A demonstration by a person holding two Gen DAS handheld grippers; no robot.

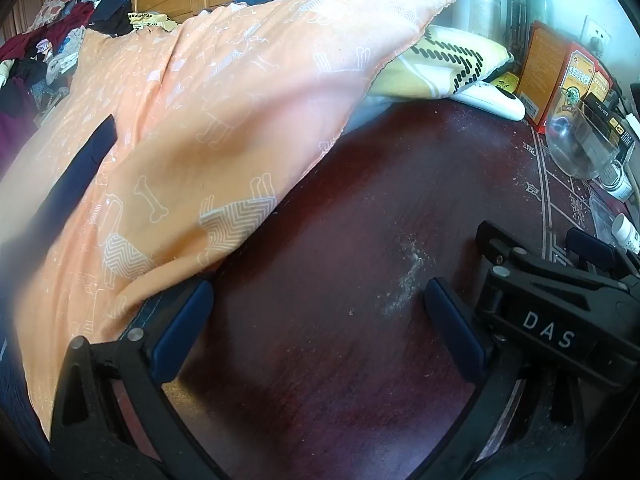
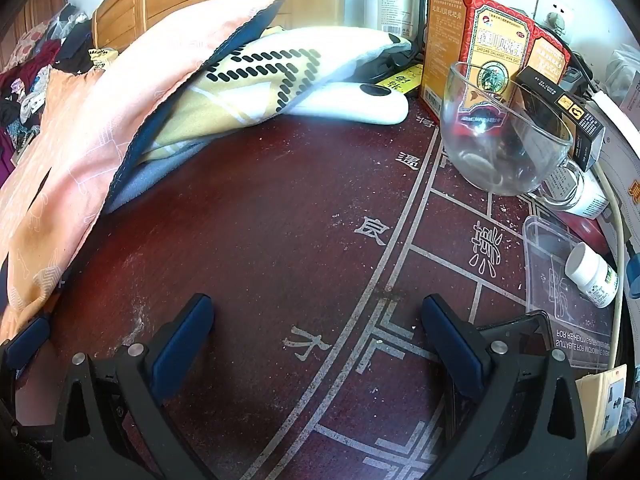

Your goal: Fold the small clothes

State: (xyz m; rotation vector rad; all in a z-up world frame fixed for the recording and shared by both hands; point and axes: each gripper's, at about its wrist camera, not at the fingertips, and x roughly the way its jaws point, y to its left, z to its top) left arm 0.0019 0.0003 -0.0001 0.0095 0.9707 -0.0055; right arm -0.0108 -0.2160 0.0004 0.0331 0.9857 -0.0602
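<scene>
1. Beside the dark red surface [image 2: 260, 220], a glass cup [image 2: 504, 136], boxes [image 2: 492, 40] and a bottle [image 2: 592, 276] crowd the right.
2. Orange cloth [image 1: 192, 128] lies left.
3. Left hand-held gripper [image 1: 320, 316] and right hand-held gripper [image 2: 318, 328] gape wide, holding nothing.

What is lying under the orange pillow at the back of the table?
Under the orange pillow lie a yellow-and-white cloth with black dashes and a grey-blue fabric edge beneath it. Anything further beneath is covered.

Both wrist cameras look steeply down, close over the dark red tabletop [image 1: 340, 240]. The left view faces the orange pillow [image 1: 192, 120]; the right view faces the glass cup [image 2: 500, 136]. Both share the yellow cushion [image 2: 248, 92].
</scene>
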